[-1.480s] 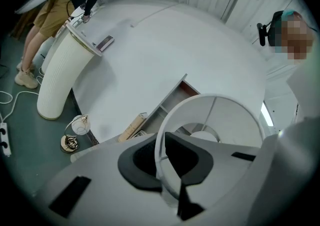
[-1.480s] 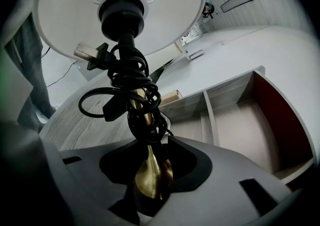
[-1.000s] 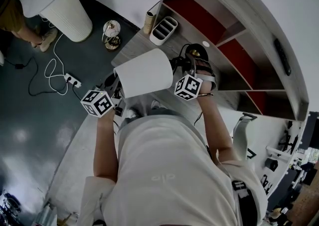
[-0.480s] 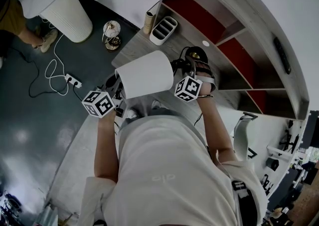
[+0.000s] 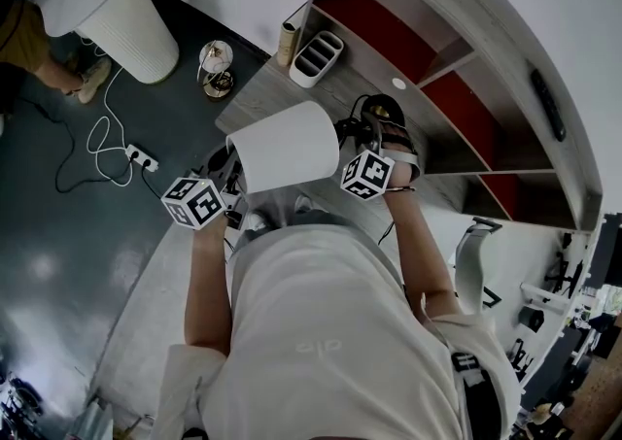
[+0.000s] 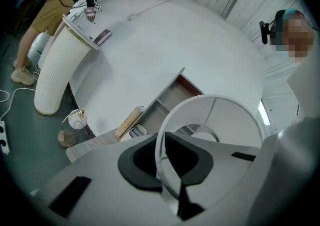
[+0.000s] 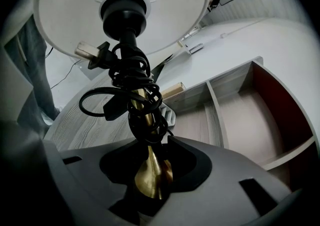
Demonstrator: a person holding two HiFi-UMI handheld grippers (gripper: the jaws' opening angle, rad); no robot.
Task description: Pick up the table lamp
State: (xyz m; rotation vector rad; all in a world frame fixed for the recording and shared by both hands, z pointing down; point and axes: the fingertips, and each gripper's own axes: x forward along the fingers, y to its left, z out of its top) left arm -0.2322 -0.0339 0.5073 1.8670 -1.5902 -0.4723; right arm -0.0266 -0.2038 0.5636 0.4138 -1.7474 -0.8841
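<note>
The table lamp is held up between both grippers over the desk edge. Its white shade (image 5: 284,147) lies tilted in the head view. My left gripper (image 5: 231,184) is shut on the shade's thin rim (image 6: 161,135), which runs between the dark pads in the left gripper view. My right gripper (image 5: 354,129) is shut on the brass stem (image 7: 149,170), low on its flared part. A black cord (image 7: 134,90) is wound round the stem, its plug (image 7: 91,53) sticking out left. The shade's underside (image 7: 165,15) and the bulb socket (image 7: 120,0) fill the top of the right gripper view.
Beyond the lamp stand a grey wooden desk (image 5: 260,90) and a shelf unit with red back panels (image 5: 384,35). On the desk are a white slotted organiser (image 5: 317,57) and a tan roll (image 5: 288,40). On the floor are a small globe lamp (image 5: 216,67), a white ribbed pedestal (image 5: 121,25) and a power strip (image 5: 141,154).
</note>
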